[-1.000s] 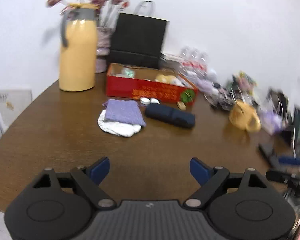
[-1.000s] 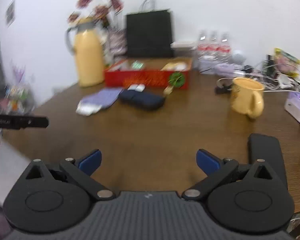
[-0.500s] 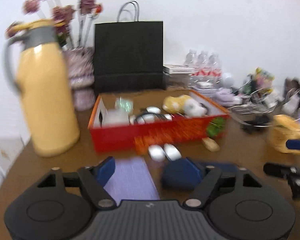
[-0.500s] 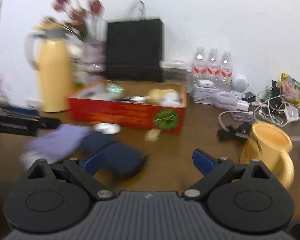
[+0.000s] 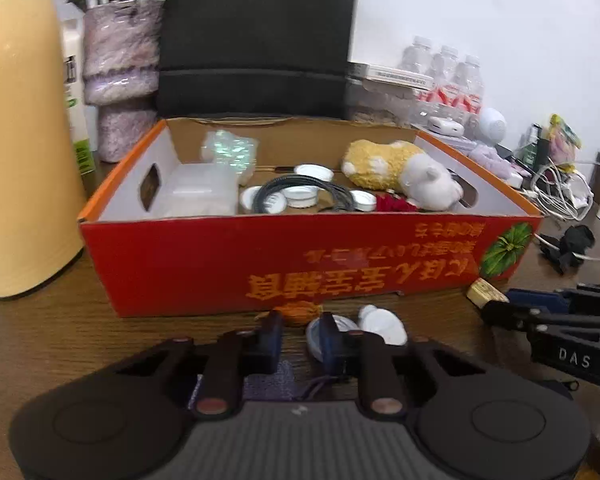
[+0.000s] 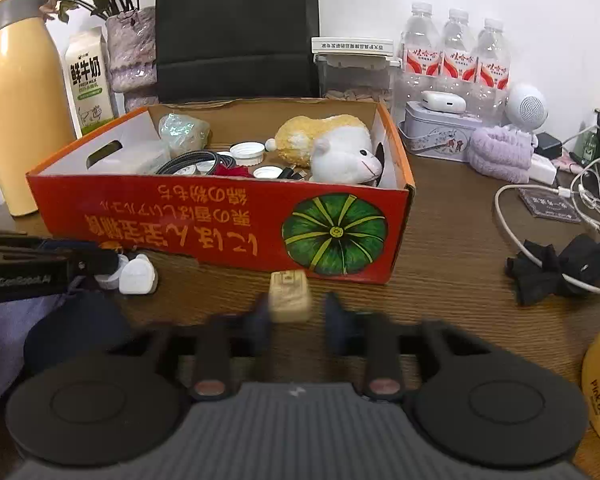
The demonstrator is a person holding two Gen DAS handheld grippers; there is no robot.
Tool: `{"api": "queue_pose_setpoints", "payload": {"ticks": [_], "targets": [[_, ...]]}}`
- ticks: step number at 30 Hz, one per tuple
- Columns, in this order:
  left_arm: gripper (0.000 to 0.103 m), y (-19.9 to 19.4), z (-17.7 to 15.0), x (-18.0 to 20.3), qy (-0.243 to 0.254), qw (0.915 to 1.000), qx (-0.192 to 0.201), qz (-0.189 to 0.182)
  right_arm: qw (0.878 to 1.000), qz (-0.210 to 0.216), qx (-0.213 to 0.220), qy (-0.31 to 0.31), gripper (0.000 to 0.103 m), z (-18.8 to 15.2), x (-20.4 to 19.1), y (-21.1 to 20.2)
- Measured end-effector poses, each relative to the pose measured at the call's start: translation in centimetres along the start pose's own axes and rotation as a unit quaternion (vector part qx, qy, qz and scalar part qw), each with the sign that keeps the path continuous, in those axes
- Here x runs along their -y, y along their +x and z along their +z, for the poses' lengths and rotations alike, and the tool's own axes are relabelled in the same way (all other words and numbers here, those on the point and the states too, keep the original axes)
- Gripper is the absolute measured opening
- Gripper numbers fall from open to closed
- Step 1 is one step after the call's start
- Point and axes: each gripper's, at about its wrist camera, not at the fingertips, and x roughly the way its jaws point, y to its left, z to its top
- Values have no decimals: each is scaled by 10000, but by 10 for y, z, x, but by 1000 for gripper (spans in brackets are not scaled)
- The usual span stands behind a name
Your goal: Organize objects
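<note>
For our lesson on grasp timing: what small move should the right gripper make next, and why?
Probably finish closing. The fingers of the right gripper, which have just been closing, straddle the beige block before the red box, with a gap on one side.

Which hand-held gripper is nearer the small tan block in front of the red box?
Right. The right hand-held gripper has just been closing, with the tan block at its fingertips. The left hand-held gripper sits further along the red box, by the white caps.
</note>
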Motion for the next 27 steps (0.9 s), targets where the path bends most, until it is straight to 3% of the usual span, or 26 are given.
{"api": "queue_pose_setpoints", "payload": {"ticks": [1, 6, 9, 14, 17, 20, 22, 27], "targets": [[5, 0, -1, 3, 94, 9999, -12, -61, 10000, 33, 12, 7, 22, -1, 0, -1], [3, -13, -1, 15, 485, 9988, 79, 61, 9995, 130, 63, 271, 22, -2, 9, -6], [3, -35, 3, 13, 440, 9984, 299, 204, 9992, 105, 197, 318, 22, -3, 9, -16], [3, -102, 2, 10, 199, 9955, 803, 463, 9930, -45, 1146, 290, 22, -13, -3, -85], [3, -141, -11, 11, 4, 9934, 910, 697, 9923, -7, 1174, 397, 22, -32, -7, -124], [3, -189, -43, 15, -356, 9932, 1066, 302, 9923, -27, 1210, 261, 22, -66, -20, -171], [3, -207, -67, 18, -525, 9939, 933, 262, 9919, -285, 1224, -207, 22, -96, -40, -198], [3, -236, -124, 24, -1151, 9931, 210, 77, 9957, 59, 920, -129, 22, -156, -55, -250]]}}
